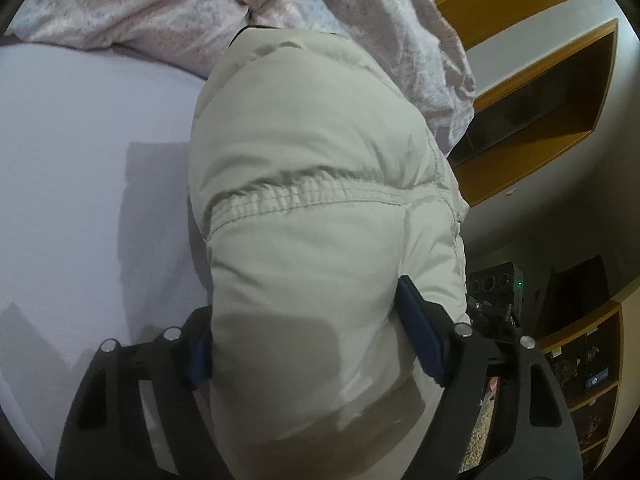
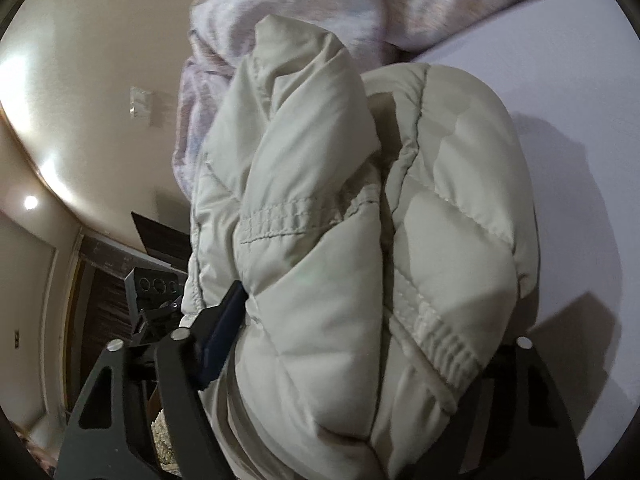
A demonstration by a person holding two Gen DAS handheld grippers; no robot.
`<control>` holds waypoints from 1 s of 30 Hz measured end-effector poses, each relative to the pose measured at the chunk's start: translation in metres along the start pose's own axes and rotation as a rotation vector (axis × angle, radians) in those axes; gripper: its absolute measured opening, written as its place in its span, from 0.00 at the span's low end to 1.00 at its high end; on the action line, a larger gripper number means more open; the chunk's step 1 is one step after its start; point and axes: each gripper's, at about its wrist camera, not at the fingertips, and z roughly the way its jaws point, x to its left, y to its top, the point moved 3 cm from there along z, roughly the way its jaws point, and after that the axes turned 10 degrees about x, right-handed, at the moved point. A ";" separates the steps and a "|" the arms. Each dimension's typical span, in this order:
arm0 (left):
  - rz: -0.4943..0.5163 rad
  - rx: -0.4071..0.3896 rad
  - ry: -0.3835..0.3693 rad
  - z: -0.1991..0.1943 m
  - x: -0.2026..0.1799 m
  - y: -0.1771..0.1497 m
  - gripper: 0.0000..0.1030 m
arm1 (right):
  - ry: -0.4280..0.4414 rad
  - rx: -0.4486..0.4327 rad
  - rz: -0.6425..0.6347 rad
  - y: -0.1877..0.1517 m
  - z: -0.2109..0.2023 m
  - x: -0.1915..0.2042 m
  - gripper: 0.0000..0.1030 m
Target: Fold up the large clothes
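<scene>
**Both grippers clamped on the folded puffer jacket**

The left gripper (image 1: 320, 340) and the right gripper (image 2: 360, 340) each squeezed the bundled cream puffer jacket (image 1: 320, 152) near the bed (image 1: 80, 160) edge, beside the crumpled duvet (image 1: 140, 4). The fold seemed complete; next, probably, a steady two-handed lift.

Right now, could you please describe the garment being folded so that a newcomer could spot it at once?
On the pale sheet of the bed, in front of the crumpled floral duvet, lies a bundled puffer jacket. It alone is plain cream, quilted, with elastic-gathered seams.
</scene>
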 end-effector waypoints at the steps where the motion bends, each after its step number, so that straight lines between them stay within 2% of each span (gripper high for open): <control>1: 0.002 -0.009 -0.003 -0.004 0.001 0.000 0.74 | 0.002 0.000 -0.009 0.002 0.001 0.004 0.70; 12: 0.022 -0.154 0.006 -0.065 0.022 0.028 0.74 | 0.040 0.031 -0.136 0.052 0.051 0.068 0.67; 22: -0.056 -0.178 0.059 -0.075 0.084 0.045 0.74 | 0.007 0.118 -0.142 0.077 0.106 0.058 0.67; 27: -0.039 -0.199 0.075 -0.079 0.088 0.059 0.74 | -0.003 0.116 -0.153 0.086 0.113 0.056 0.67; 30: -0.028 -0.204 0.128 -0.077 0.094 0.064 0.75 | -0.026 0.117 -0.133 0.083 0.118 0.043 0.70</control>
